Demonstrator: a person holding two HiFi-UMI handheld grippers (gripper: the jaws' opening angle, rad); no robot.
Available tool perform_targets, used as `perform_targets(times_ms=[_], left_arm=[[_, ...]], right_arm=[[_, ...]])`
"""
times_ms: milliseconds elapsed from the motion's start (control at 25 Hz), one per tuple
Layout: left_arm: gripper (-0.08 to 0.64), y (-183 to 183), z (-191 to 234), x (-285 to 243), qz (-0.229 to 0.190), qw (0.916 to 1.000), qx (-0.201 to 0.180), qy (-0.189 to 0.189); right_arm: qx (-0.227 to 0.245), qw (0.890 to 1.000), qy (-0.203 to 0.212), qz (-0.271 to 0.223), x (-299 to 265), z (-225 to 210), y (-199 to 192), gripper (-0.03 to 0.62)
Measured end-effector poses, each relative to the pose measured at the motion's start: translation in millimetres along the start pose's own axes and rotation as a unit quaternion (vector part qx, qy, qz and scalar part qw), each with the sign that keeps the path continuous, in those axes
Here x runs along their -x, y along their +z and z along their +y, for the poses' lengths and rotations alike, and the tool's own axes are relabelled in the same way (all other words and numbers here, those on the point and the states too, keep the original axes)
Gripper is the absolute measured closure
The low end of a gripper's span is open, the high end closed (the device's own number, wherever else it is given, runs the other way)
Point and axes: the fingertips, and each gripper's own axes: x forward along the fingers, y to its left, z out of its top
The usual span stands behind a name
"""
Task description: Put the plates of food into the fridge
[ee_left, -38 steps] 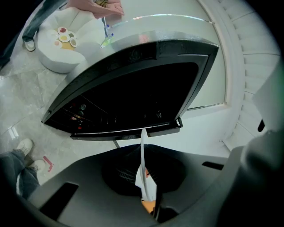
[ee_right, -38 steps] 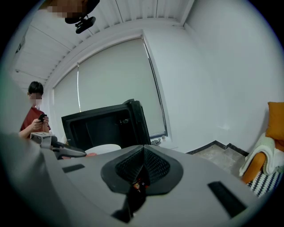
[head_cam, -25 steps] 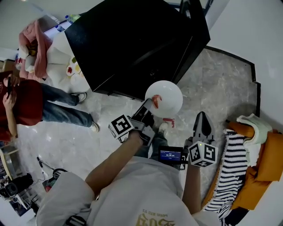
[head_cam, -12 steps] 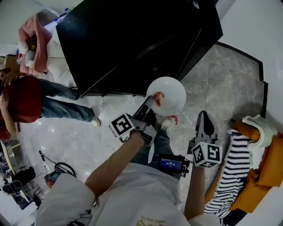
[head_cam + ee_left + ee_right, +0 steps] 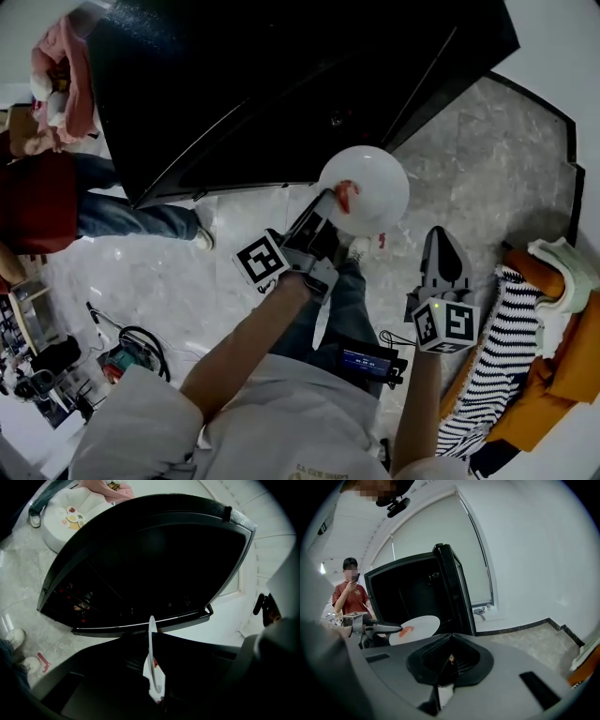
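Pinching plate (image 5: 367, 186) rim w/ L gripper (image 5: 328, 204) fingers by fridge (image 5: 281, 84) edge; R gripper (image 5: 442, 239) fingers pressed together.

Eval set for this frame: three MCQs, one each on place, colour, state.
1. Where is the plate? A. in the right gripper B. in the left gripper C. inside the fridge
2. What colour is the food on it? A. green B. red C. yellow
3. The right gripper is: A. shut, empty B. shut on a plate C. wide open
Answers: 1 B, its jaws clamp the rim, outside the fridge; 2 B, red smear by the rim; 3 A, jaws together, nothing between.
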Motion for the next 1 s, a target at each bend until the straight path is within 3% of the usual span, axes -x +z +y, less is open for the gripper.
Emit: perform_targets(times_ms=[440, 1000], left_arm=[[0.541, -8, 22, -7, -0.005, 0.9999, 0.003, -0.015], [0.541, -10, 57, -16, -0.032, 0.9992, 0.021, -0.015]], right_arm=[[-0.018, 1.000, 0.017, 0.014, -9, -2, -31, 0.581], [-0.055, 0.996, 0.074, -0.020, -22, 13, -42, 0.580]])
